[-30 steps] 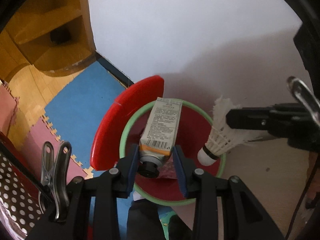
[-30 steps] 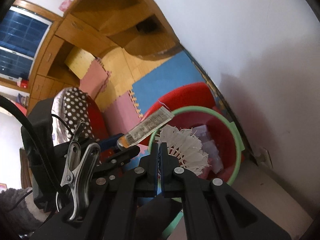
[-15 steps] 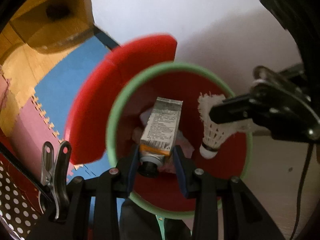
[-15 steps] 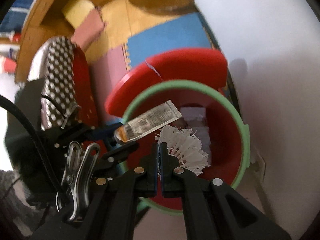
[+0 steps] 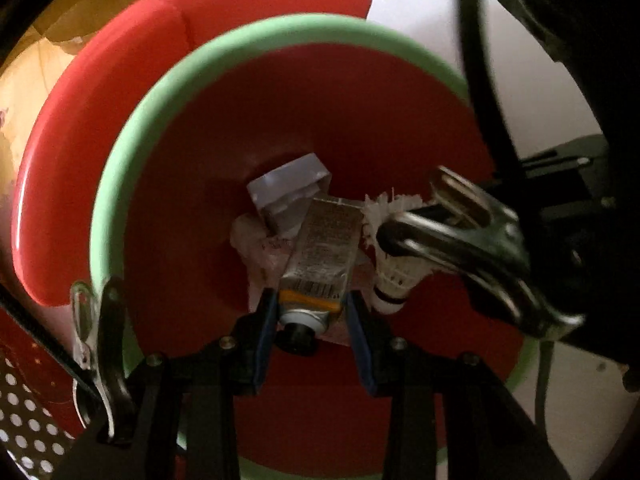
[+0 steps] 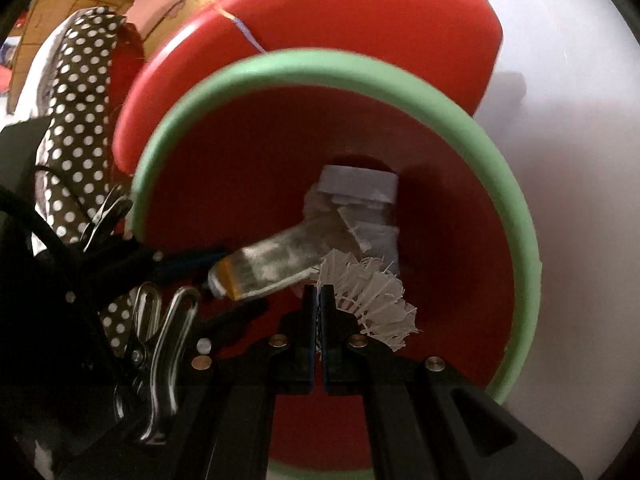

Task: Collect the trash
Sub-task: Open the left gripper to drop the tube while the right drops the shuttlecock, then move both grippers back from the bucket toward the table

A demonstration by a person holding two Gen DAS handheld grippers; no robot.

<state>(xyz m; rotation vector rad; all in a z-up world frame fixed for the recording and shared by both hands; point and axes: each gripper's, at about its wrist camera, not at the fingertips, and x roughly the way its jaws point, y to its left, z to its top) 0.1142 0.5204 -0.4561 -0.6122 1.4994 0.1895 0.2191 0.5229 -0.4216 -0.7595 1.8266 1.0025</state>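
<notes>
Nearest to us, the left gripper [image 5: 310, 316] has its fingers [image 5: 265, 334] closed narrowly on the capped end of the squeezed tube [image 5: 322, 256], which hangs inside the mouth of the red bin [image 5: 192, 184], below its green rim [image 5: 120, 168]. Beside it, toward the bin's right side, the right gripper [image 6: 319, 312] has its fingers pressed fully together on the feathers of the white shuttlecock [image 6: 372, 300], cork end down, also inside the rim. To do the drop well, we judge both pieces should be let go only while they sit clear of the rim and near the bin's middle, so nothing bounces out. We would part the fingers fully and lift straight up, keeping the two grippers from knocking each other. Farther down, on the bin's bottom, lie crumpled paper scraps [image 6: 360, 196]; beyond the rim stands the raised red lid [image 5: 120, 80].
</notes>
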